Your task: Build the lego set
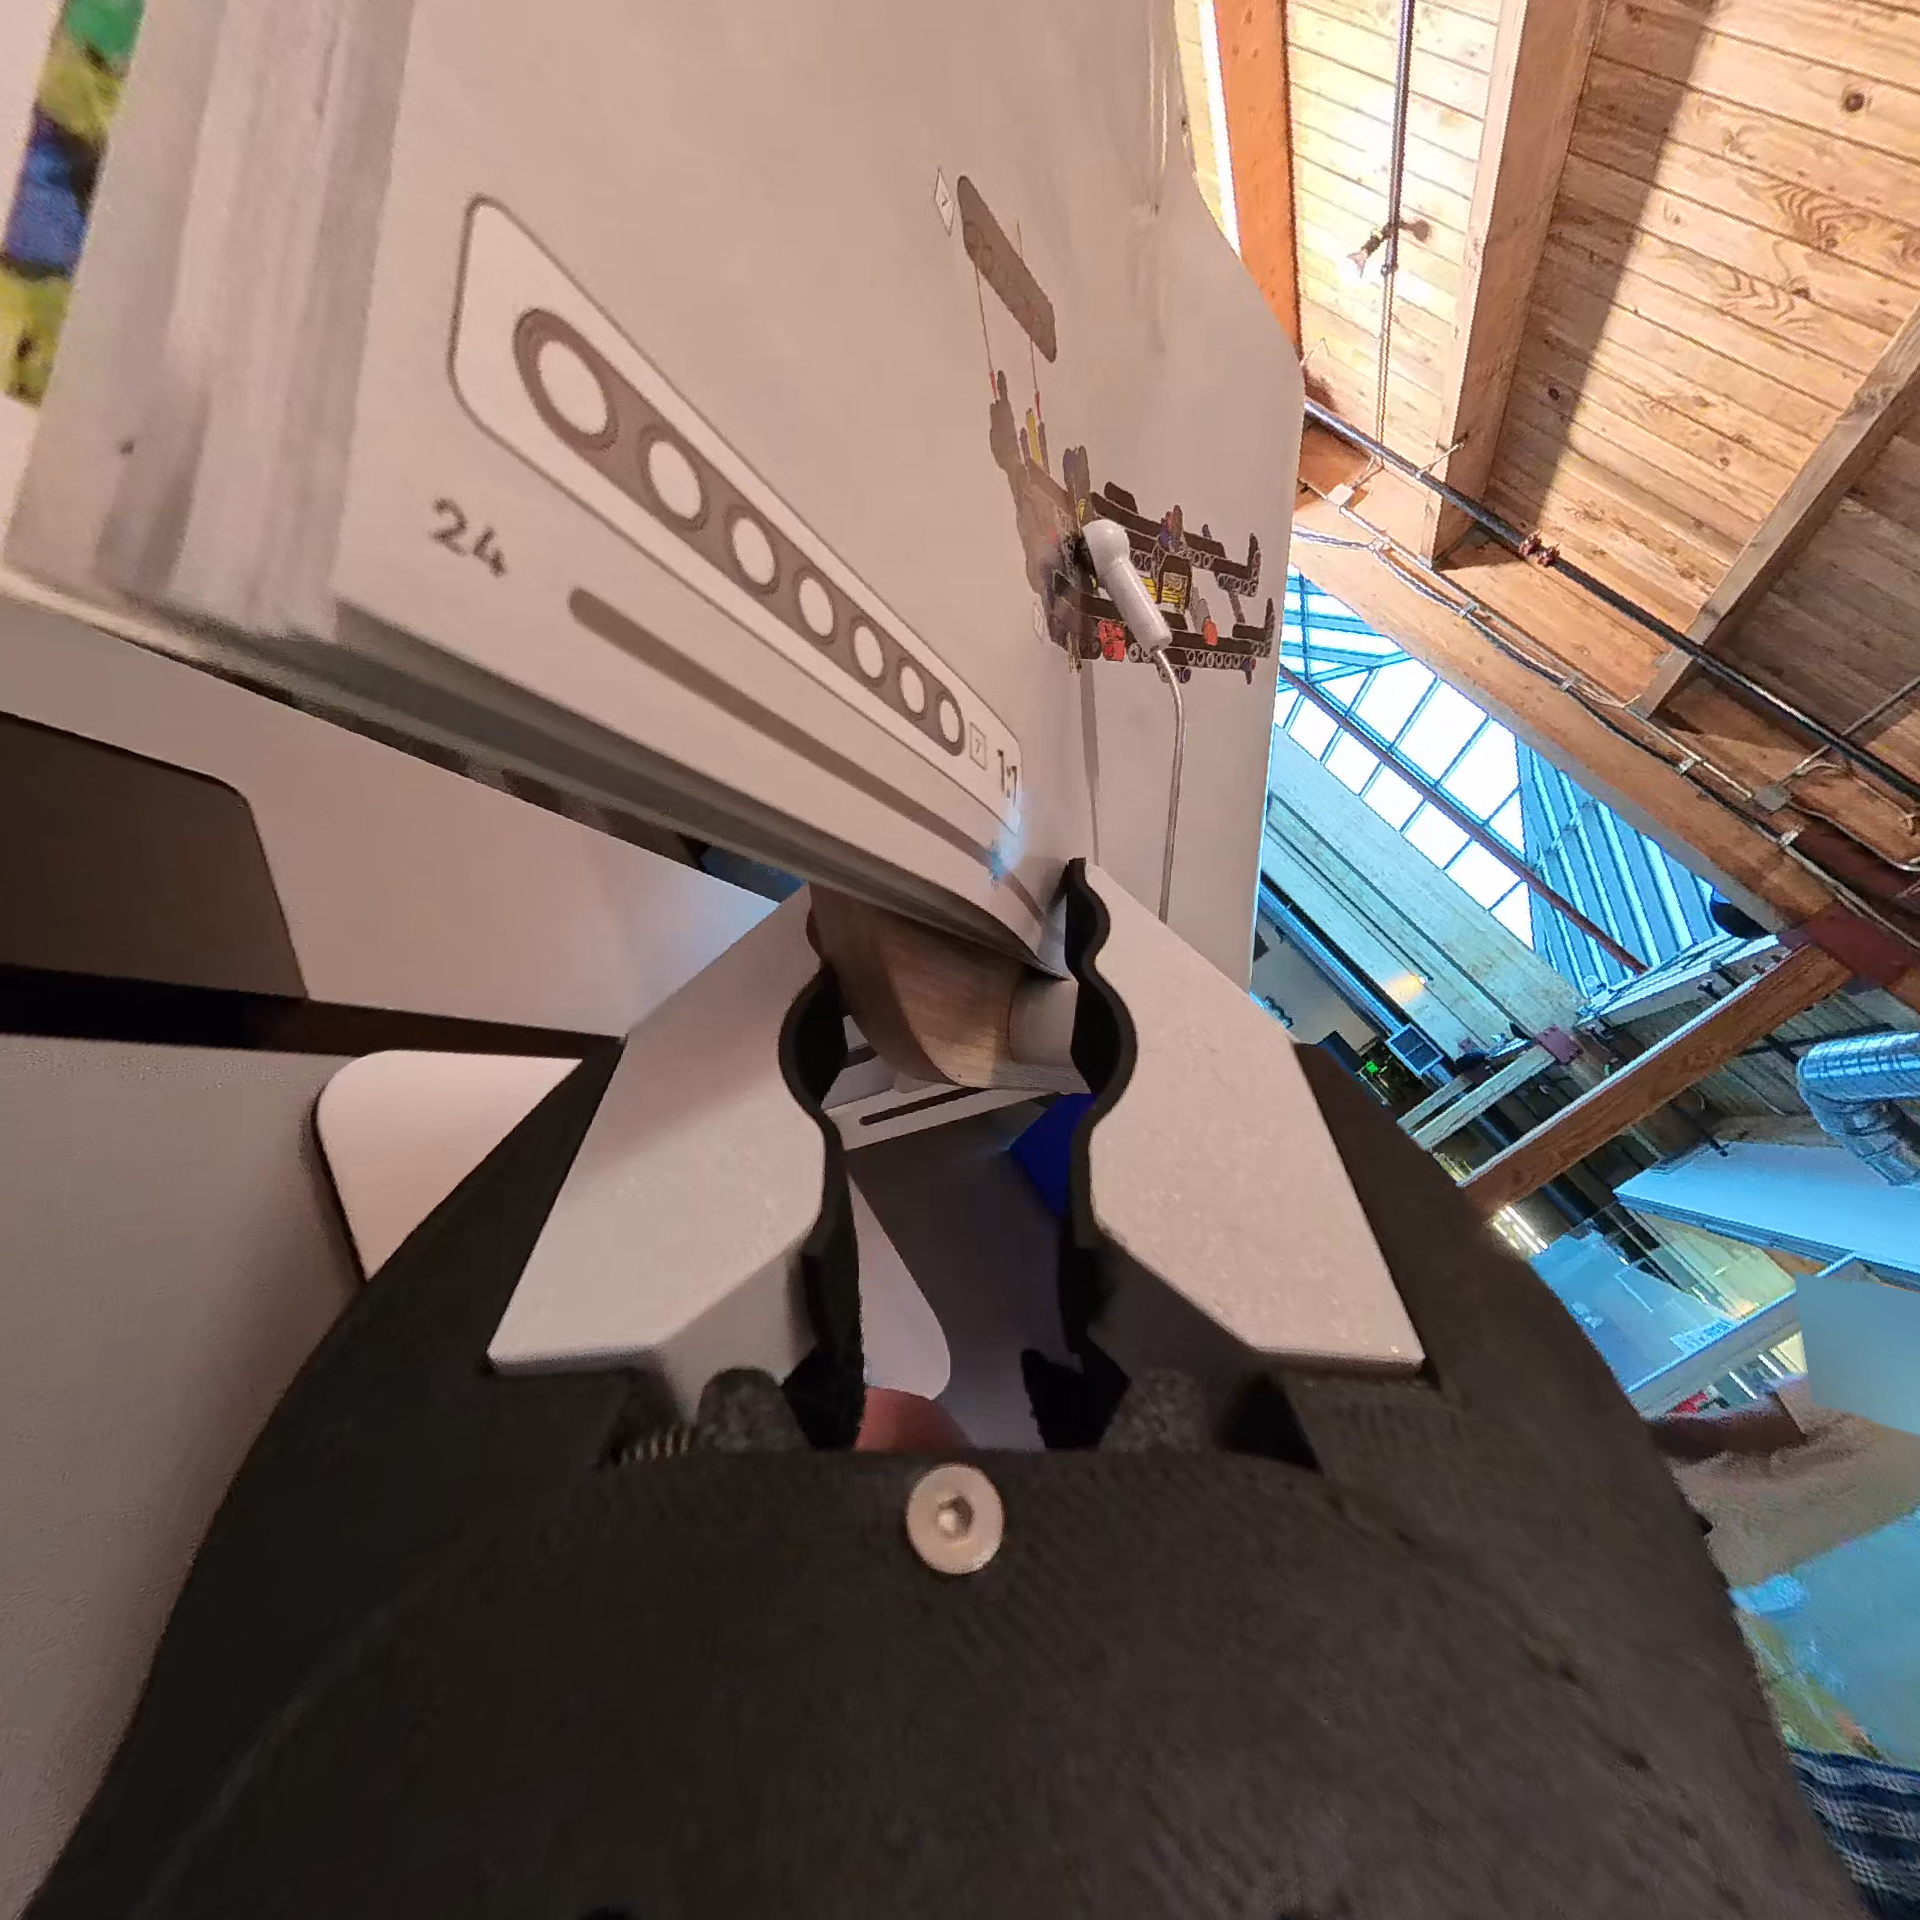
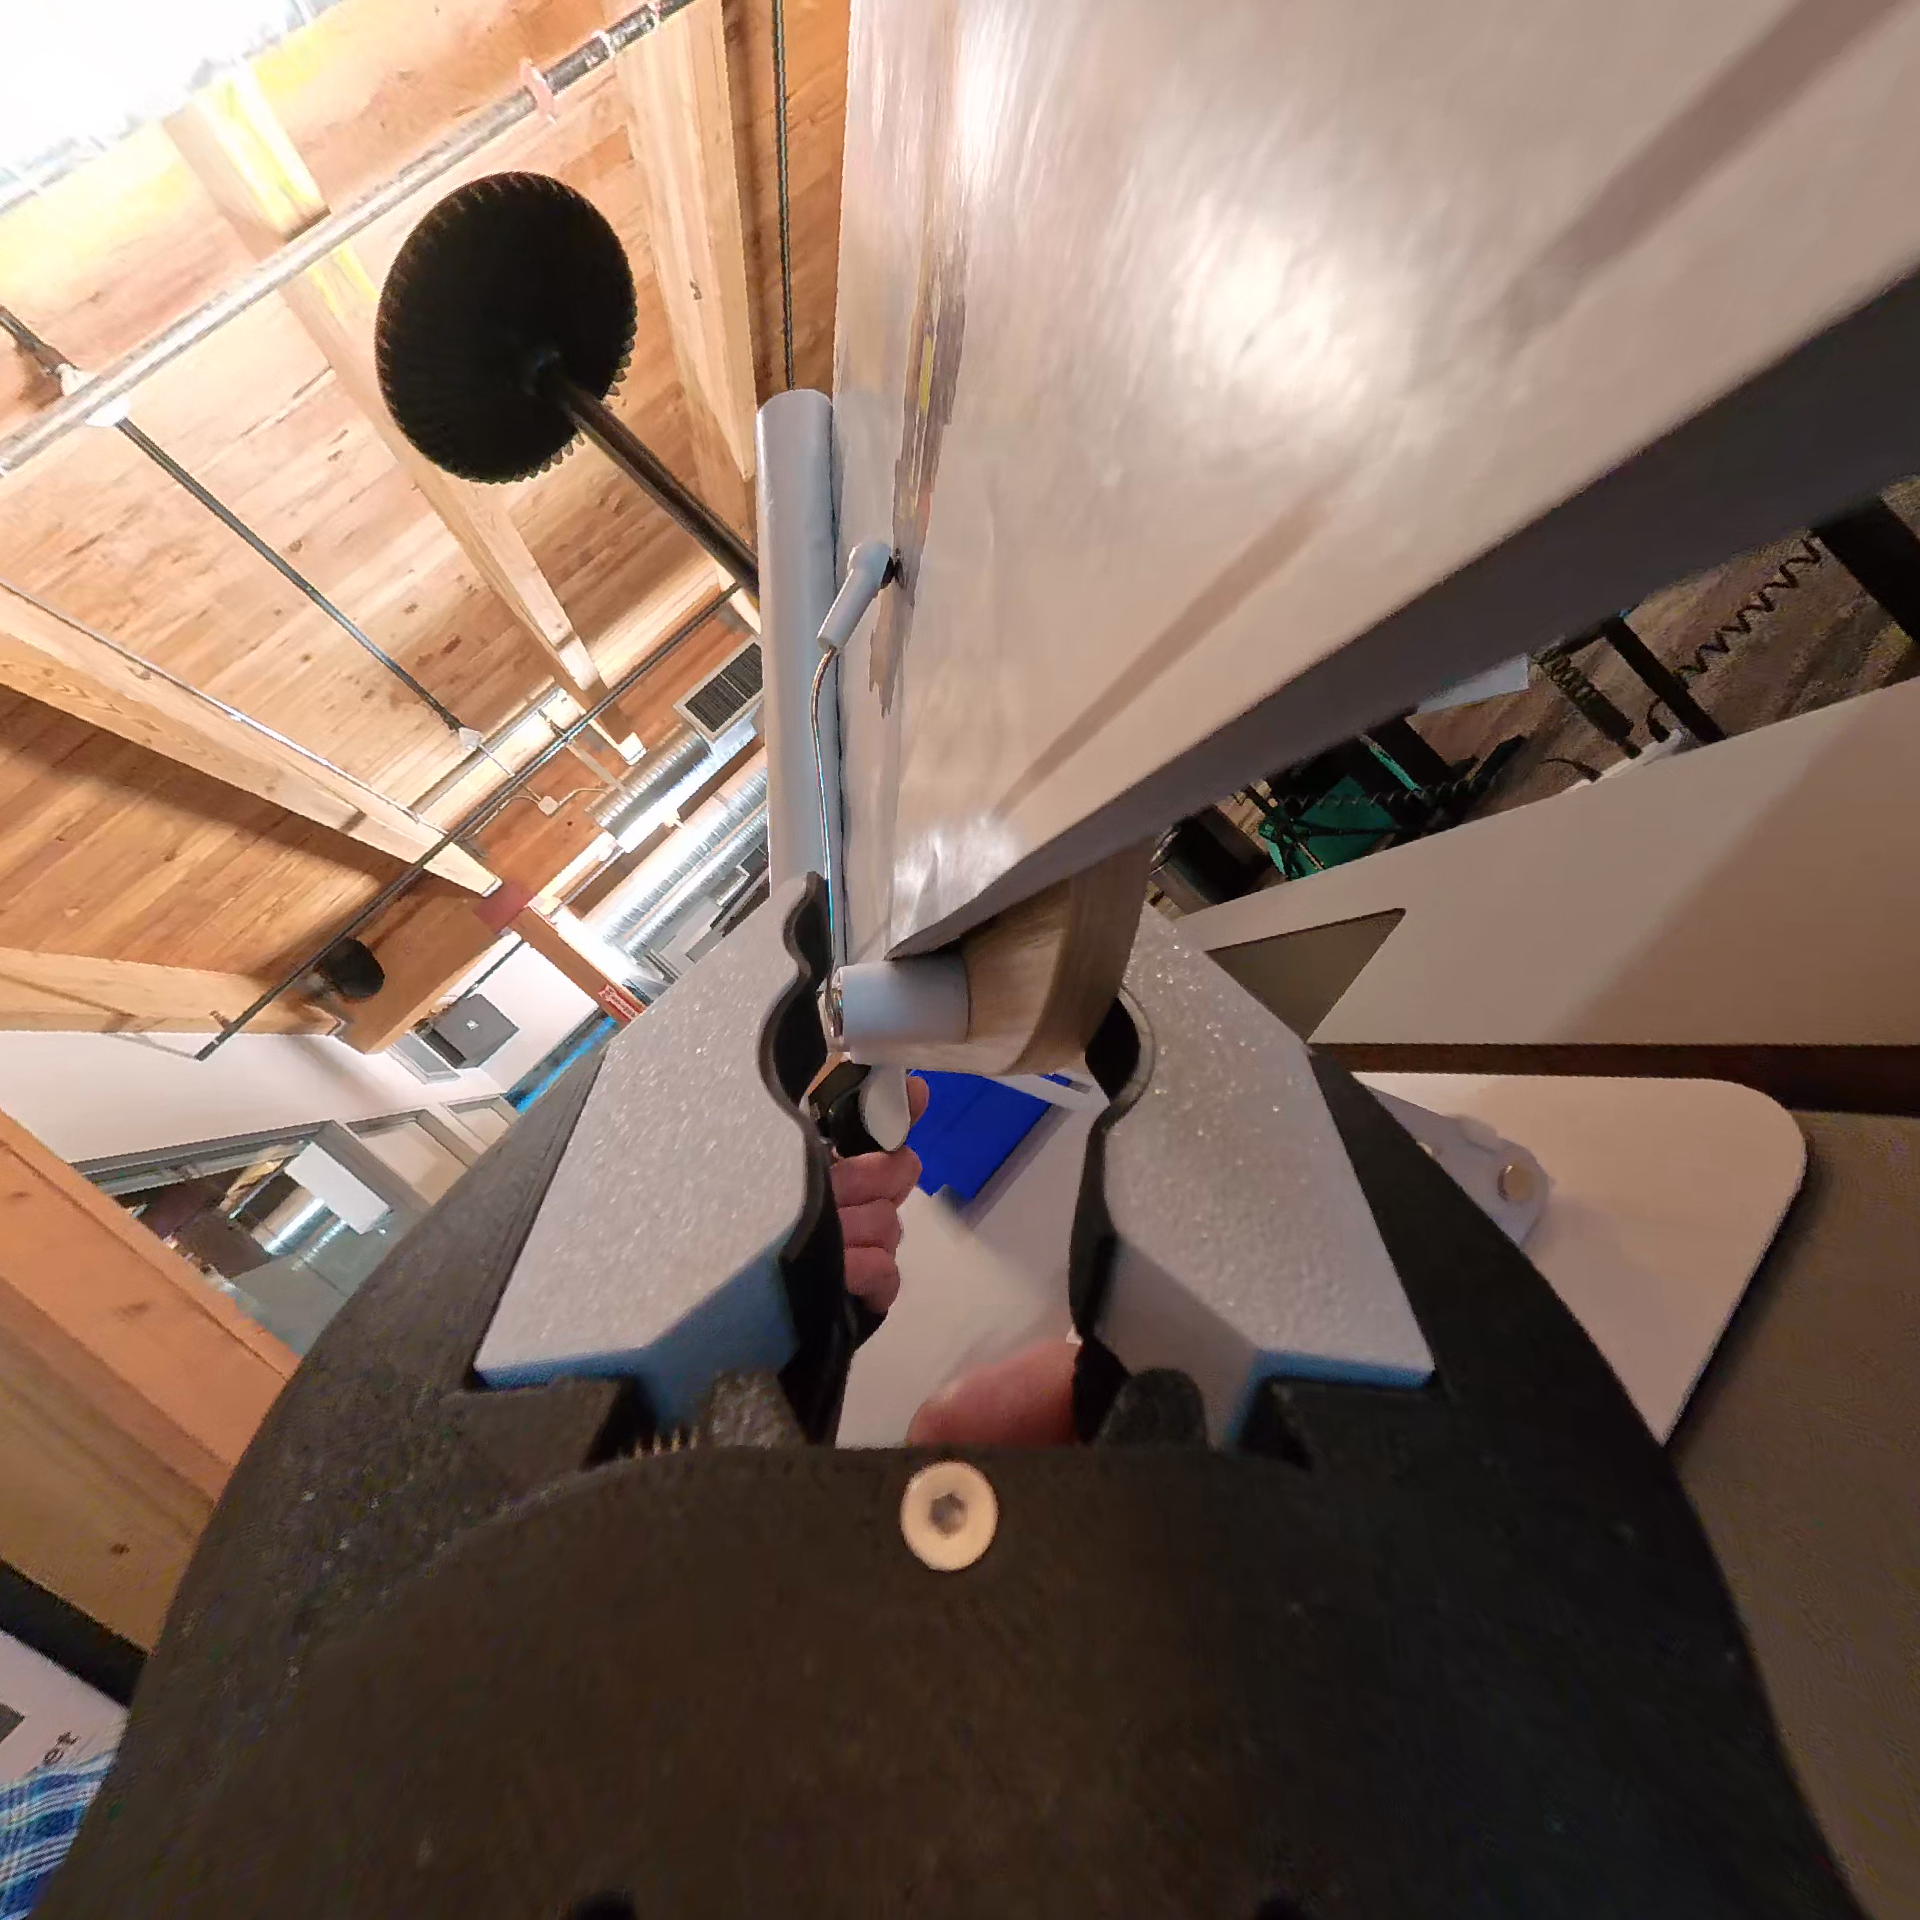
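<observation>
Here both the left gripper (image 1: 956,1039) and the right gripper (image 2: 956,1049) have fingers narrowly parted around a book stand's wooden ledge (image 1: 935,997); the instruction booklet (image 1: 727,468) rests just beyond the fingertips

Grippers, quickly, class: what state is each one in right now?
Left gripper: open, holding nothing, its fingers at the bottom edge of the instruction booklet.
Right gripper: open, holding nothing, around the stand's wooden ledge.
</observation>
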Available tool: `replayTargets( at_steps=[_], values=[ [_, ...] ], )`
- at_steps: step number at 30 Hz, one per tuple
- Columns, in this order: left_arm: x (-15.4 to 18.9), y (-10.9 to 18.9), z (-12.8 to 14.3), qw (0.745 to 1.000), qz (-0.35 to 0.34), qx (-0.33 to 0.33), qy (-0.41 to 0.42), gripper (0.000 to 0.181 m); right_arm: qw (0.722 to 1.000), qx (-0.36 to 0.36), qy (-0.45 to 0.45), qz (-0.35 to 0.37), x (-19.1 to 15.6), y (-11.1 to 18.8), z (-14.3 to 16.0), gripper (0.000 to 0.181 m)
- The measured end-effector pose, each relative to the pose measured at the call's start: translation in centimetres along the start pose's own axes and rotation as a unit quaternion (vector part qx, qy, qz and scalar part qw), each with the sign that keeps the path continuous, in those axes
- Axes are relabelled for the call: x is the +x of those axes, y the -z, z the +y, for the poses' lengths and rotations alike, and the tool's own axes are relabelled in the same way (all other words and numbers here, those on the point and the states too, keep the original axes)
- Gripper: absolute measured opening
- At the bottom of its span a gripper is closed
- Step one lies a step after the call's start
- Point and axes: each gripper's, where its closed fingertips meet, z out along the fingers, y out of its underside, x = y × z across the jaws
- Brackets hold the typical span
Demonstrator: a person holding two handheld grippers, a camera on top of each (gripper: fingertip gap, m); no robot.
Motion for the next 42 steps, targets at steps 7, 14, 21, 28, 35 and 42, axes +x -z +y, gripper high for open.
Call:
replayTargets(
  at_steps=[7,14,21,28,35,42],
  values=[
    [1.2,1.2,1.0,1.0,0.009,0.004,-0.016,0.037,1.0,0.001,0.017,-0.002,-0.7,0.9,0.4,0.049],
    [1.5,1.9,1.0,0.999,0.005,-0.008,-0.035,0.046,0.999,-0.012,0.043,0.017,-0.4,1.4,0.7,0.058],
    [0.2,5.2,1.0,0.999,-0.026,-0.013,-0.037,0.056,0.994,-0.048,0.087,0.054,0.0,2.9,2.3,0.065],
    [0.3,9.0,1.7,0.994,-0.062,-0.03,-0.086,0.055,0.983,-0.099,0.143,0.055,-1.9,4.2,5.4,0.067],
    [1.1,12.5,4.2,0.963,-0.121,-0.101,-0.22,0.054,0.962,-0.151,0.222,0.057,-3.3,7.1,9.9,0.065],
    [0.7,16.4,7.2,0.927,-0.182,-0.153,-0.288,0.058,0.946,-0.164,0.272,0.057,-4.3,9.6,11.6,0.065]
  ],
)
